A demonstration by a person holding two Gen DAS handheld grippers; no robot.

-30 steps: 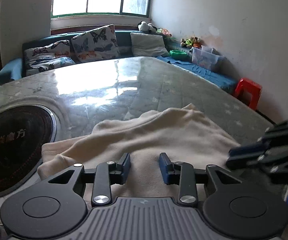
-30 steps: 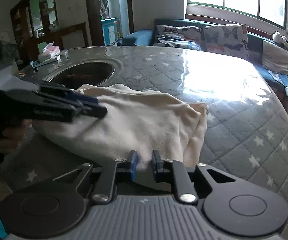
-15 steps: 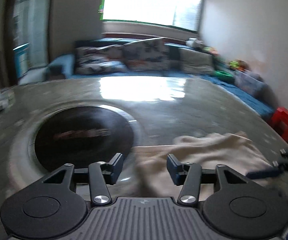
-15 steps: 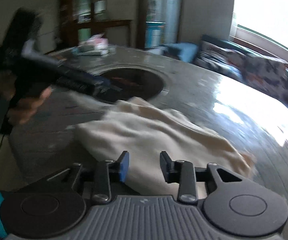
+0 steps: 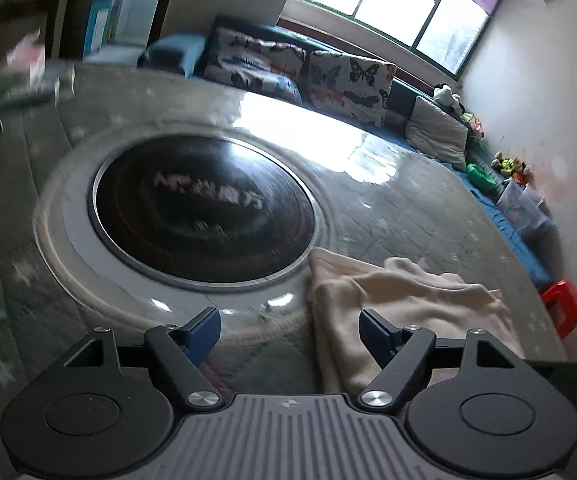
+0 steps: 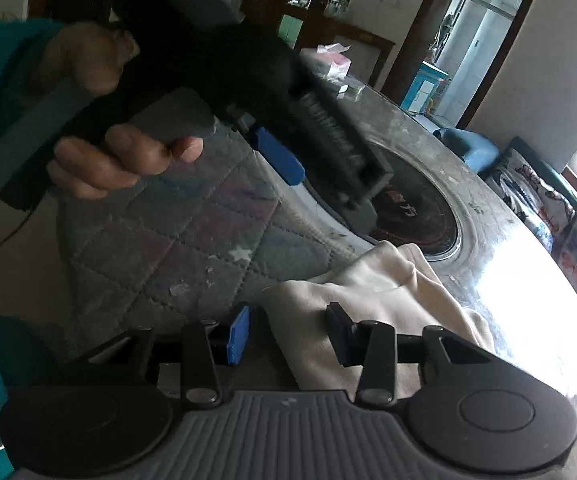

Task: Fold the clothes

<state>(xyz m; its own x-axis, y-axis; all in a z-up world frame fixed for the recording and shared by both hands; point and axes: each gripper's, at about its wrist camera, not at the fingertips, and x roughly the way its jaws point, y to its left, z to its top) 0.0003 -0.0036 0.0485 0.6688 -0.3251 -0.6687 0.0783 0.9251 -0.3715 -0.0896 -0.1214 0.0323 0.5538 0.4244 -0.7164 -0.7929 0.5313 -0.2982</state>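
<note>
A cream garment [image 5: 404,304] lies folded in a loose bundle on the quilted grey table cover, just right of a round black cooktop [image 5: 204,208]. My left gripper [image 5: 290,330] is open and empty, above the garment's left edge. My right gripper [image 6: 288,334] is open and empty, with the garment [image 6: 372,308] between and beyond its fingers. In the right wrist view the left gripper [image 6: 280,156], held in a hand, hovers above the table to the upper left.
The quilted table cover [image 6: 176,248] with white stars spreads around the cooktop. A tissue pack [image 6: 332,60] sits at the far table edge. A sofa with butterfly cushions [image 5: 320,72], a red stool [image 5: 564,308] and toys along the wall lie beyond.
Both grippers have opened wider and lifted off the garment. Both views have swung left toward the cooktop, and the garment lies released on the table.
</note>
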